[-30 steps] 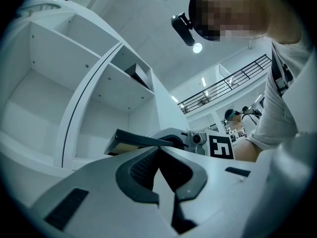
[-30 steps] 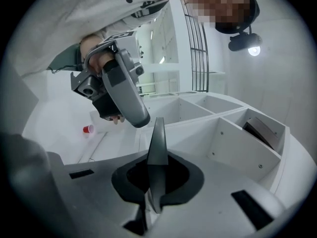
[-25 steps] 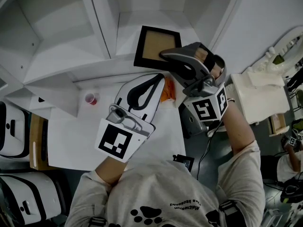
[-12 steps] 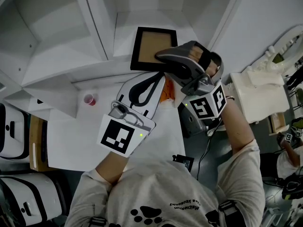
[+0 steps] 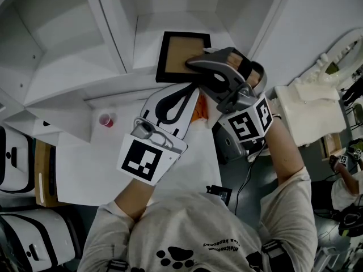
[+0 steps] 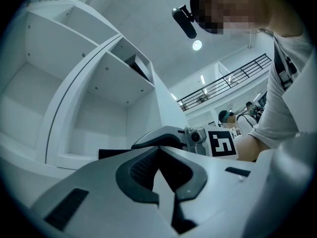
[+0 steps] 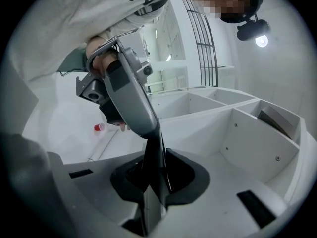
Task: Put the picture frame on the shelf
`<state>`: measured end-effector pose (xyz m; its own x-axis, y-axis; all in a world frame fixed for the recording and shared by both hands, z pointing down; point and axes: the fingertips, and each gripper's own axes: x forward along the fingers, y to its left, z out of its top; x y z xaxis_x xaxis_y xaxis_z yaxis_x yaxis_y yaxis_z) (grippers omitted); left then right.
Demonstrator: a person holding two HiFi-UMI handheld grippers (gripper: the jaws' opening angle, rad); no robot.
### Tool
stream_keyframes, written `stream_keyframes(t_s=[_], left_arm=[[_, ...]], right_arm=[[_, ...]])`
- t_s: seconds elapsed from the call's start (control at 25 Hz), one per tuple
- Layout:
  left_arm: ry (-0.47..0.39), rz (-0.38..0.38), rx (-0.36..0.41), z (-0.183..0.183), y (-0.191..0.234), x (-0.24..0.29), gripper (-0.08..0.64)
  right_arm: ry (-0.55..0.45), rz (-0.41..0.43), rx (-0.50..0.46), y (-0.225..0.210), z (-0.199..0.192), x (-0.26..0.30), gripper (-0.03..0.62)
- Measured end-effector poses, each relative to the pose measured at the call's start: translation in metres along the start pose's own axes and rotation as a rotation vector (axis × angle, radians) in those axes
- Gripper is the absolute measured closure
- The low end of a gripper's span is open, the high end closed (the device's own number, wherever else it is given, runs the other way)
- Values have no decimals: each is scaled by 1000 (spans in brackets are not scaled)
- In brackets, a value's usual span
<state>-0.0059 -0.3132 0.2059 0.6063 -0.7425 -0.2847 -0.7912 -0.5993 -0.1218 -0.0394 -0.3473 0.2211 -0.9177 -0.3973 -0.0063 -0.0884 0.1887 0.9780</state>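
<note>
The picture frame (image 5: 180,54), black-rimmed with a brown board face, is held up in front of the middle compartment of the white shelf (image 5: 108,44). My right gripper (image 5: 197,67) is shut on the frame's near right edge. In the right gripper view the frame (image 7: 157,165) runs edge-on between the pads. My left gripper (image 5: 191,92) sits just below the frame with its jaws shut and nothing in them. Its tip (image 7: 148,125) reaches the frame's edge. From the left gripper view I see the frame's dark edge (image 6: 113,153) and the right gripper (image 6: 166,135) beyond it.
A small red cup (image 5: 106,119) stands on the white table (image 5: 79,163) below the shelf. Something orange (image 5: 199,110) lies beside the left gripper. A cream-coloured block (image 5: 309,115) stands at the right, and white cases (image 5: 17,152) at the left. Another person (image 5: 346,188) is at the far right.
The right gripper has carried the frame a little to the left and up, towards the middle compartment. The left gripper has followed just beneath it.
</note>
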Motion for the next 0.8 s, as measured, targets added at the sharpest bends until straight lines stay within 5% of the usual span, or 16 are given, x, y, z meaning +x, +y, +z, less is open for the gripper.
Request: stream_keyframes(t_s=[0.2,0.8], left_arm=[[1,-2,-1,-2,-1,3,540],[39,-14,46,-11,3,10,540]], right_arm=[[-7,57,76,2,2,-3,443],[85,-13,67,-2,3,-22,414]])
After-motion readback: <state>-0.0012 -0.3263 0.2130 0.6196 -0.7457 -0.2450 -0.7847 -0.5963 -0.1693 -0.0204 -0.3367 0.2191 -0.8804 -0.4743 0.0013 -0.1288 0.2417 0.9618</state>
